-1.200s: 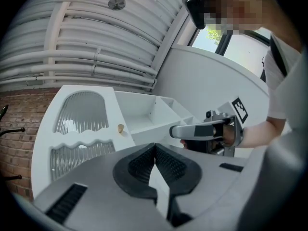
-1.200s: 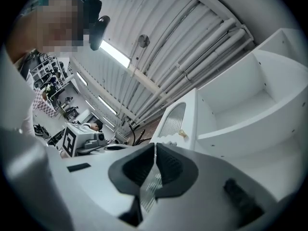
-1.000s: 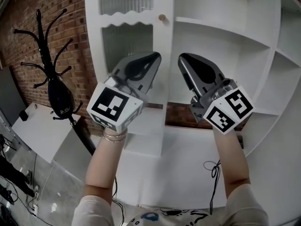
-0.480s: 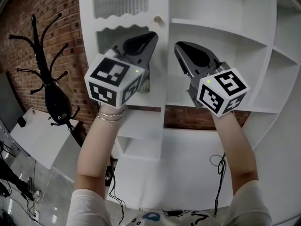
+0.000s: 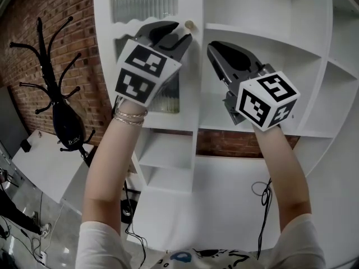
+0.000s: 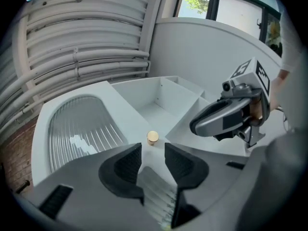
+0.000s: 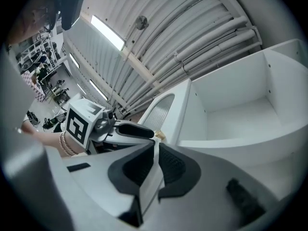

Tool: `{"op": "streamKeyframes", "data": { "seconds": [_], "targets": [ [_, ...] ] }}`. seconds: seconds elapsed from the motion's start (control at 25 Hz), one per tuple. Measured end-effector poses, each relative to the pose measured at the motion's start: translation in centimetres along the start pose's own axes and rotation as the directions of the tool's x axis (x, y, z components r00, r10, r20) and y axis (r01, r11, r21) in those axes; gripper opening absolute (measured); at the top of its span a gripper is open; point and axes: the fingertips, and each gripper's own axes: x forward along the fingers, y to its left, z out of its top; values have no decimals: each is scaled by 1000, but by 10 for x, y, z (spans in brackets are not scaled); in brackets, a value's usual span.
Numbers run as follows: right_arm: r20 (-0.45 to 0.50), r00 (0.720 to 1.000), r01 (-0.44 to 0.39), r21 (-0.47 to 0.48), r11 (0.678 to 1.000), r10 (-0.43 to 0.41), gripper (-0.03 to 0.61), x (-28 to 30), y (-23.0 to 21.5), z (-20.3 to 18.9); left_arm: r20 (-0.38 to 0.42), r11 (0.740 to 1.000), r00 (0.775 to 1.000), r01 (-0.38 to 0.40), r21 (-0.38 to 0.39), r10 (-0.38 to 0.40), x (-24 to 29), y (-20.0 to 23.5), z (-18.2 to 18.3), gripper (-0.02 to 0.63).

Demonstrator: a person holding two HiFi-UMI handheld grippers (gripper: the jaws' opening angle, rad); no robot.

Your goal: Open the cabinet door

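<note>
Left tongs [image 6: 153, 148] opening, empty, raised nearer knob [image 6: 152, 137] than before, right tongs [image 7: 157, 146] together, empty.

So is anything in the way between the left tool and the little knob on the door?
No, nothing that I can see. The left tool is opening its jaws with nothing between them, and the knob on the cabinet door sits just ahead of the gap, untouched.
</note>
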Motion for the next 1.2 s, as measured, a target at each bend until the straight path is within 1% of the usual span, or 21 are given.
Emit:
{"op": "streamKeyframes", "data": {
  "seconds": [0.04, 0.16, 0.32, 0.4, 0.48, 0.56, 0.64, 0.76, 0.92, 1.08, 1.2],
  "targets": [
    [10, 1000, -5, 1, 1000, 5, 31, -1, 2, 2, -7, 1000, 1000, 6, 22, -6, 3, -1, 1, 143],
    [46, 999, -20, 6, 1000, 20, 31, -9, 10, 5, -9, 997, 1000, -6, 81, 6, 10, -3, 8, 144],
    [65, 995, -76, 66, 995, 71, 31, -12, 18, 10, -24, 993, 999, -18, 118, 21, 22, -2, 15, 129],
    [80, 993, -94, 86, 992, 88, 31, -12, 21, 14, -44, 982, 998, -25, 185, 33, 27, -1, 14, 117],
    [88, 992, -102, 81, 991, 95, 30, -16, 25, 15, -53, 966, 998, -30, 255, 46, 29, -3, 12, 107],
    [88, 991, -109, 69, 992, 103, 31, -20, 27, 14, -57, 962, 997, -31, 273, 48, 30, -4, 11, 107],
    [83, 991, -108, 65, 992, 103, 30, -21, 26, 12, -59, 968, 997, -25, 251, 41, 31, -3, 11, 107],
    [73, 993, -101, 76, 992, 96, 31, -19, 25, 10, -56, 986, 998, 0, 169, 9, 31, -1, 11, 94],
    [69, 993, -97, 83, 992, 92, 30, -20, 28, 12, -67, 988, 998, -6, 152, 16, 26, 2, 13, 91],
    [78, 992, -101, 78, 992, 95, 30, -22, 35, 17, -36, 994, 999, 3, 105, 1, 12, 0, 19, 89],
    [89, 991, -104, 73, 992, 97, 29, -26, 41, 21, -8, 997, 999, 34, 74, -34, 0, -3, 26, 89]
  ]
}}
